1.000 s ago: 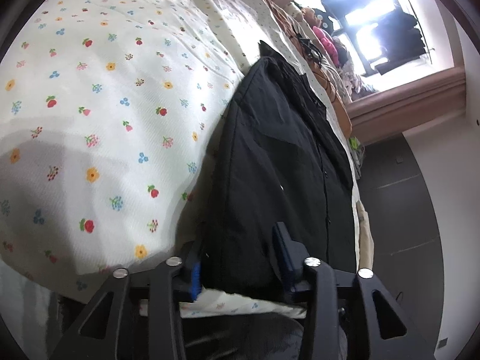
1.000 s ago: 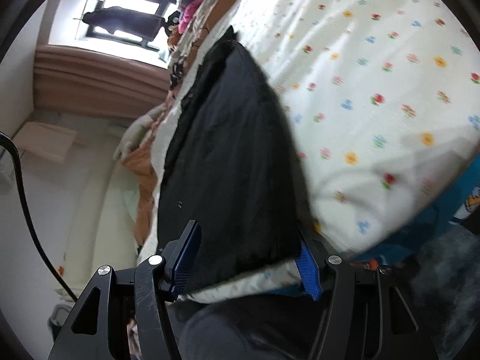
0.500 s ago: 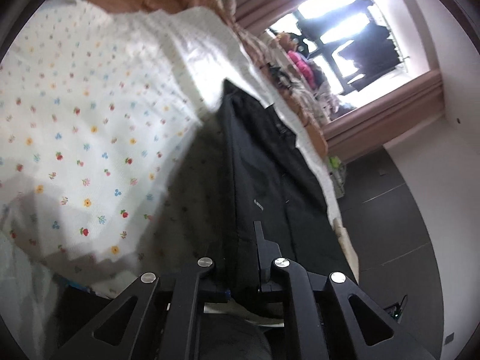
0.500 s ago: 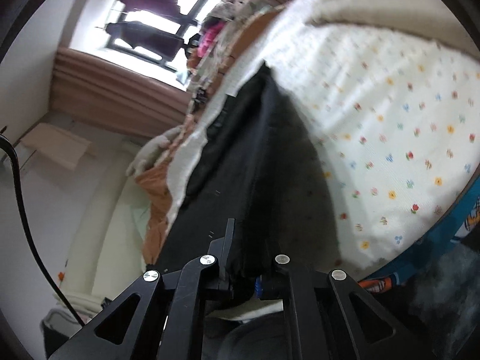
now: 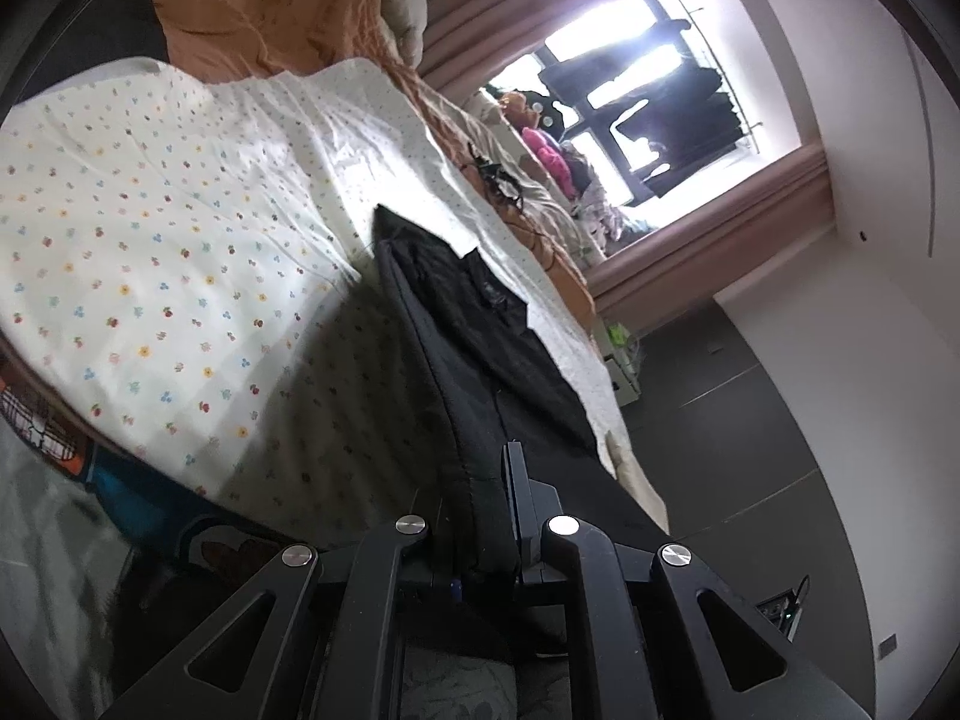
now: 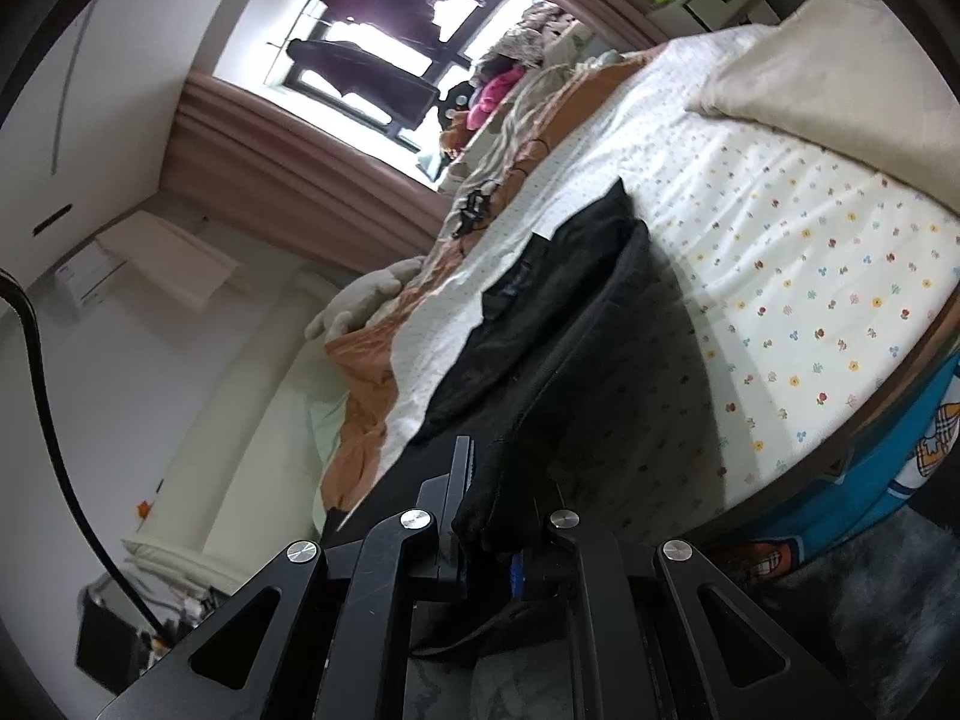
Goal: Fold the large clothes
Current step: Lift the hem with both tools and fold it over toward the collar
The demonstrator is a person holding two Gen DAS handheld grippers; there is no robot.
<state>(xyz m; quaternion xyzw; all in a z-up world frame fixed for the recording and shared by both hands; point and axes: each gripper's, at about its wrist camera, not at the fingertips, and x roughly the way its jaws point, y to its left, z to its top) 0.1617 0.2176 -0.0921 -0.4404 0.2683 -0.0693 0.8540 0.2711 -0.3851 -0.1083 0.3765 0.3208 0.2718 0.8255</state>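
Left gripper [image 5: 480,516]: my fingers clamp the black jacket's [image 5: 480,324] near hem.
Right gripper [image 6: 498,510]: my fingers pinch the same hem.
Jacket: stretches ahead over the floral bedsheet [image 5: 180,210].

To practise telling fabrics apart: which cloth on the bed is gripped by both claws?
The black garment. The left claw and right claw are shut on its edge; the flowered sheet and orange quilt lie untouched.

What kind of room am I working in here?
Most likely a bedroom. The black garment lies on a bed with a floral sheet and an orange quilt, and there is a curtained window with clothes hanging outside.
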